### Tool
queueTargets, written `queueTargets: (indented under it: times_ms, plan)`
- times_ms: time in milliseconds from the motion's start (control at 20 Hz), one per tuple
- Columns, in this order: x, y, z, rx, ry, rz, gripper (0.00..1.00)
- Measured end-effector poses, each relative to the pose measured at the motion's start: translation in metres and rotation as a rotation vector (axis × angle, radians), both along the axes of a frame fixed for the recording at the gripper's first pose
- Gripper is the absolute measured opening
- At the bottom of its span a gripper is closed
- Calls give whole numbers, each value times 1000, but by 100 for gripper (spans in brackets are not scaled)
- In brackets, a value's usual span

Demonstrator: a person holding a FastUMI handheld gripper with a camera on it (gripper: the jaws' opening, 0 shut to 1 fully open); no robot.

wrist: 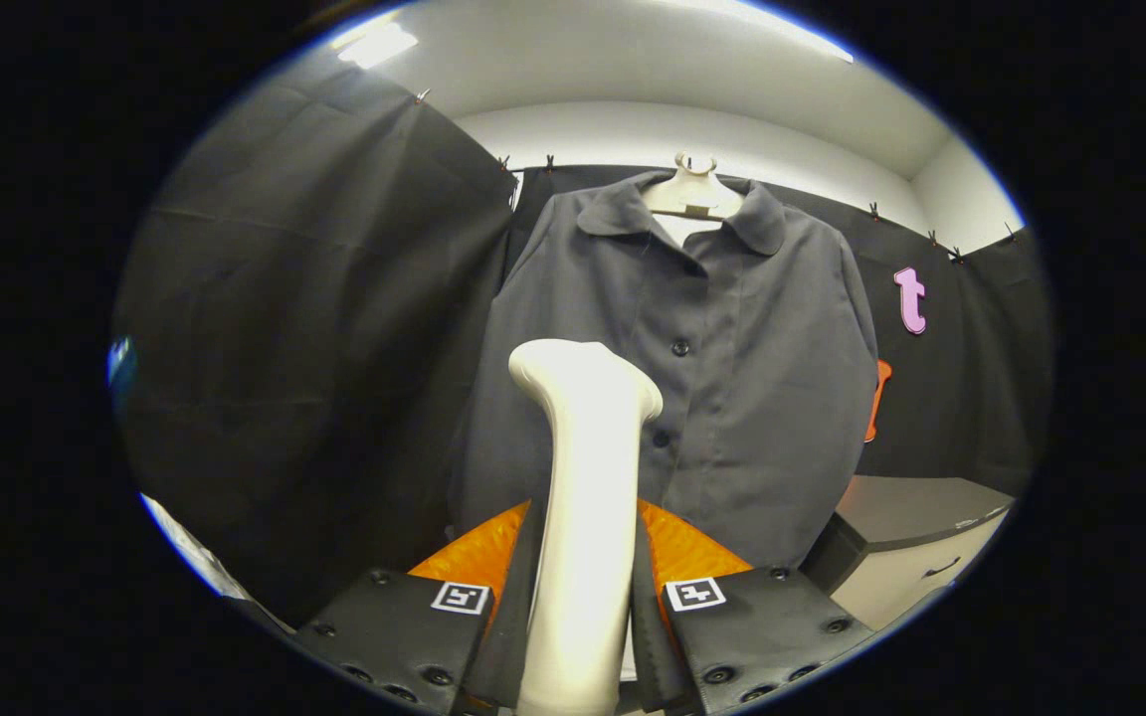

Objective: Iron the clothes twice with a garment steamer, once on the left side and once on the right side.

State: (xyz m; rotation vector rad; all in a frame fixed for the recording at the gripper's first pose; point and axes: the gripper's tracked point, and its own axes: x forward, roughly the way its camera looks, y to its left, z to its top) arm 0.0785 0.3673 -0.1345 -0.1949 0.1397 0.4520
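Observation:
A white garment steamer [585, 467] stands upright between my two fingers, and the gripper [585, 542] is shut on its handle. Its rounded head rises just ahead of the fingers, in front of the lower left half of a dark grey buttoned shirt [732, 338]. The shirt hangs on a pale hanger [694, 194] against the black cloth wall, beyond the steamer. I cannot tell whether the steamer head touches the fabric.
Black cloth [314, 328] forms the wall on the left and behind the shirt. A grey-topped white cabinet [906, 542] with a drawer handle stands low, right of the shirt's hem. White wall and ceiling run above.

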Motion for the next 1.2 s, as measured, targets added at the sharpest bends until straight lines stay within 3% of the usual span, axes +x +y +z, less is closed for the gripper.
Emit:
queueTargets:
  times_ms: [450,1000,1200]
  plan:
    - [-6,-67,61,57,-66,-58,50]
    - [-11,-189,79,60,-62,-181,50]
    - [-18,-222,80,37,-62,-186,50]
